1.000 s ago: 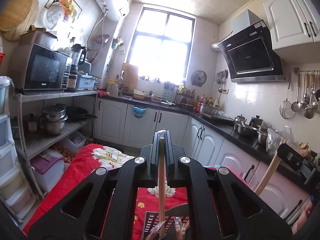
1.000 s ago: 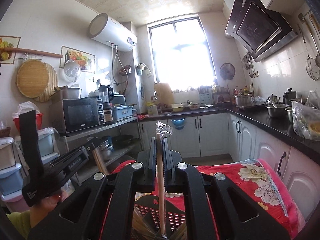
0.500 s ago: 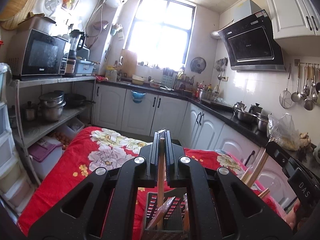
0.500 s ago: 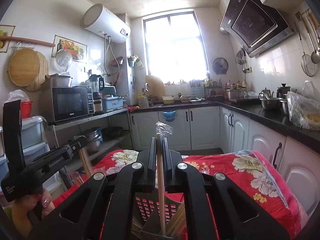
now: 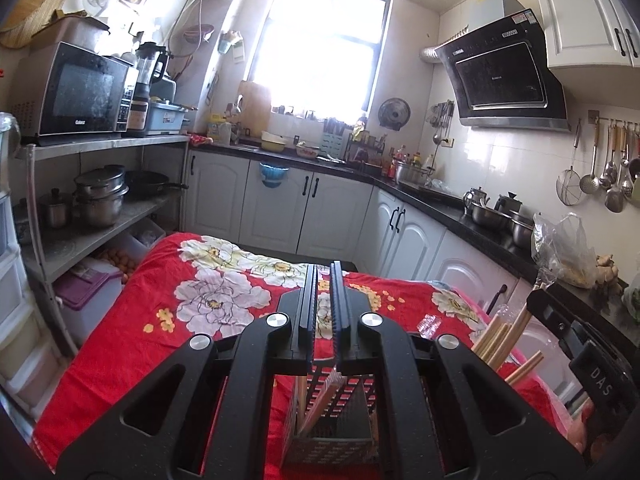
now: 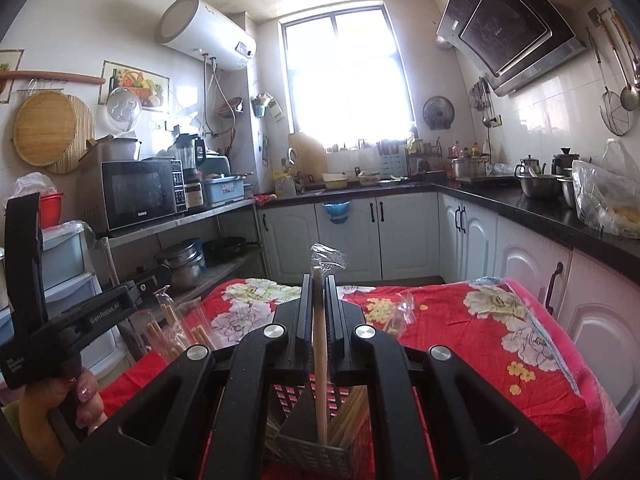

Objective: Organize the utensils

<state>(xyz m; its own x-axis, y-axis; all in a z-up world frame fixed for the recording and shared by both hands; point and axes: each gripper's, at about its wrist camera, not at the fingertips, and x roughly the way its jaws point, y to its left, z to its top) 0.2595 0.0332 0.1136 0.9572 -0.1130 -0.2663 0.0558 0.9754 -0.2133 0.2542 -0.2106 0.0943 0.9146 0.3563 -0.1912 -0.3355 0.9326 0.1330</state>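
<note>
Now one chopstick [image 6: 320, 360] in right gripper [image 6: 319, 312].

A: Item, mesh utensil holder [image 5: 328, 446]: we see its base cut off by the lower edge.

B: Item, wooden chopstick [image 6: 320, 360]: we lose its lower end inside the holder.

The left tool [image 5: 324, 300] is pointing toward 12 o'clock with its jaws slightly parted and nothing between them. The right tool [image 6: 319, 308] is pointing the same way, clamping a wooden stick. A hand [image 6: 60, 412] is gripping the left tool's handle at 8 o'clock.
</note>
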